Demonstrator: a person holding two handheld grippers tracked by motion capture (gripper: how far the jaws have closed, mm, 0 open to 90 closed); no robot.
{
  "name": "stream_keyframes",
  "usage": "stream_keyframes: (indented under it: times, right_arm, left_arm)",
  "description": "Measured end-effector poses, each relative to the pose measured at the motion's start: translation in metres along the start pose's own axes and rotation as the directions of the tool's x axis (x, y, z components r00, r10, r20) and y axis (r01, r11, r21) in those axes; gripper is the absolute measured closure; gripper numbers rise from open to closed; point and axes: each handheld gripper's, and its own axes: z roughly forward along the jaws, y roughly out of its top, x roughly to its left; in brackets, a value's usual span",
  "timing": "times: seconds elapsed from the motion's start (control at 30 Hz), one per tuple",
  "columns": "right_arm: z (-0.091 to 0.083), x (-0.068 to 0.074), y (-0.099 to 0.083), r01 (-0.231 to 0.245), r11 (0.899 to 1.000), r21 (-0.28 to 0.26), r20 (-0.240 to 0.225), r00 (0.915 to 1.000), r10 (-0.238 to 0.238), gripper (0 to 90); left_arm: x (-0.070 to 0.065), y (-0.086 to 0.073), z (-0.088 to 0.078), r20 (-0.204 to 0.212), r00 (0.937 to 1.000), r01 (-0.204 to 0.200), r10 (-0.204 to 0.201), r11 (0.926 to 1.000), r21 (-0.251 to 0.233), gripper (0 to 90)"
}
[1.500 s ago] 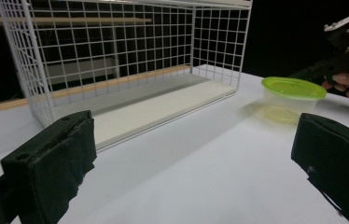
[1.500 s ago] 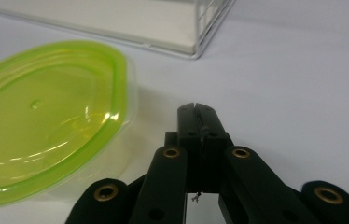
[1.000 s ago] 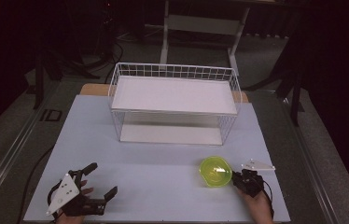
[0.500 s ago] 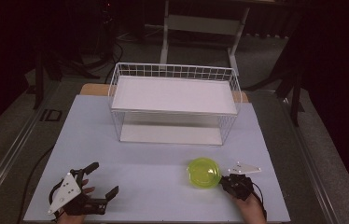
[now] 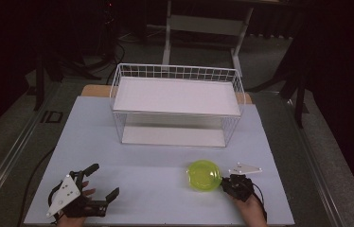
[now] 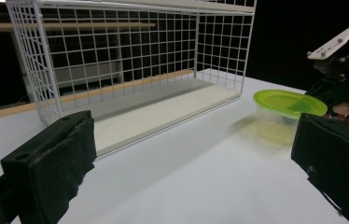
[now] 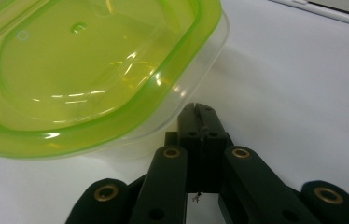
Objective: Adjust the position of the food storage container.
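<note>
high view: the green-lidded container [image 5: 204, 175] sits on the white table [image 5: 156, 156], in front of the wire rack [image 5: 177, 106] and farther left than a second ago. the right gripper [image 5: 223, 182] has followed it leftward and sits just beside its right edge. in the right gripper view its jaws are pressed together with nothing between them, tips against the container's clear wall. the left gripper [image 5: 104, 182] stays at the near left, jaws spread wide and empty.

Bare table [image 5: 156, 189] lies open before the wire rack [image 5: 175, 111] (green container [image 5: 204, 176] at right).
</note>
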Motion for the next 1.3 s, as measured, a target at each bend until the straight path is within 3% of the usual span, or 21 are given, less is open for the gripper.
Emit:
stream_keyframes:
  times: [0.23, 0.33, 0.5, 0.77, 0.87, 1.1, 1.3]
  right_arm:
    - [0.006, 0.009, 0.005, 0.011, 1.0, 0.012, -0.024, 0.9996, -0.011, 90.0]
    - [0.012, 0.022, 0.007, 0.013, 1.0, 0.02, -0.077, 0.9969, -0.011, 90.0]
    - [0.018, 0.034, 0.012, 0.026, 0.999, 0.019, -0.098, 0.9949, -0.024, 90.0]
    - [0.017, 0.034, 0.013, 0.003, 1.0, 0.019, -0.072, 0.9974, -0.001, 90.0]
    - [0.02, 0.033, 0.016, -0.015, 1.0, 0.018, -0.09, 0.9958, 0.017, 90.0]
    - [0.033, 0.043, 0.026, 0.018, 0.999, 0.033, -0.102, 0.9946, -0.014, 90.0]
    - [0.046, 0.05, 0.035, 0.017, 0.999, 0.028, -0.127, 0.9919, -0.013, 90.0]
  left_arm:
    - [0.001, 0.0, 0.0, 0.0, 1.0, 0.0, 0.0, 1.0, 0.0, 0.4]
    - [0.001, 0.0, 0.0, -0.001, 1.0, 0.002, -0.002, 1.0, 0.0, 0.4]
    - [0.001, 0.0, 0.001, 0.004, 1.0, 0.003, -0.003, 1.0, 0.0, 0.4]
    - [0.001, 0.0, 0.001, 0.003, 1.0, 0.004, -0.004, 1.0, 0.002, 0.4]
    - [0.001, 0.0, 0.001, 0.004, 1.0, 0.001, -0.001, 1.0, 0.005, 0.4]
    - [0.002, 0.0, -0.003, -0.005, 1.0, 0.002, -0.002, 1.0, 0.001, 0.4]
    - [0.002, 0.0, -0.004, -0.007, 1.0, 0.001, -0.001, 1.0, 0.001, 0.4]
